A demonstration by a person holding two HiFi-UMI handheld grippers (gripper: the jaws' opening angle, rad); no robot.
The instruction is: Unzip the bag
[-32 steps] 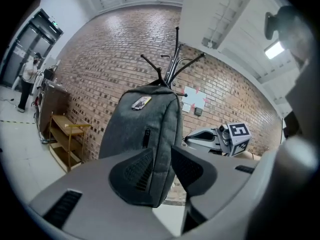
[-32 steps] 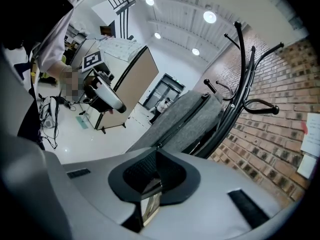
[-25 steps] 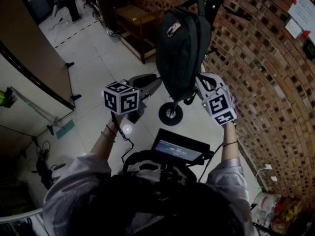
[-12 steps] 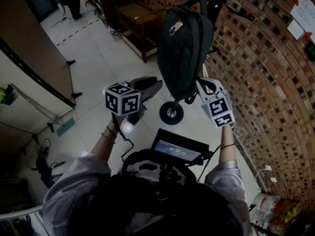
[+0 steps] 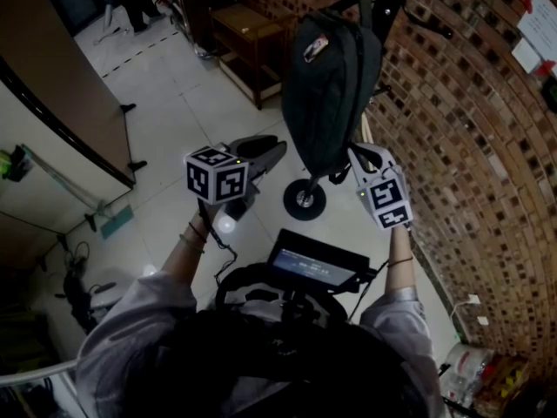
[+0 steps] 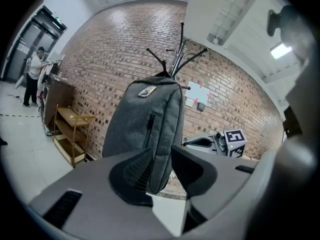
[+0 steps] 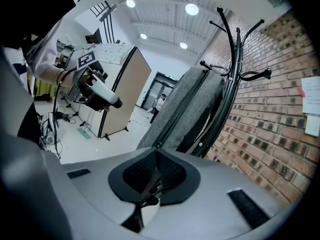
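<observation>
In the left gripper view, the jaws of the left gripper (image 6: 161,153) are closed onto the lower end of the bag (image 6: 145,124), one pad against each side of the grey fabric. The bag hangs upright from a black coat stand (image 6: 176,59) in front of a brick wall (image 6: 100,59). A wooden shelf (image 6: 70,134) stands on the floor to its left.

In the right gripper view, the jaws of the right gripper (image 7: 156,153) are almost together, pinching a small dark zipper pull (image 7: 151,186) between the pads. The zip line runs up the bag's edge from just above the jaw tips, and the coat stand's pole is just beside it.

From the head view, the bag hangs straight ahead with a gripper at each side of its bottom end, the left one at its left edge and the right one at its right edge, close to the wall.
</observation>
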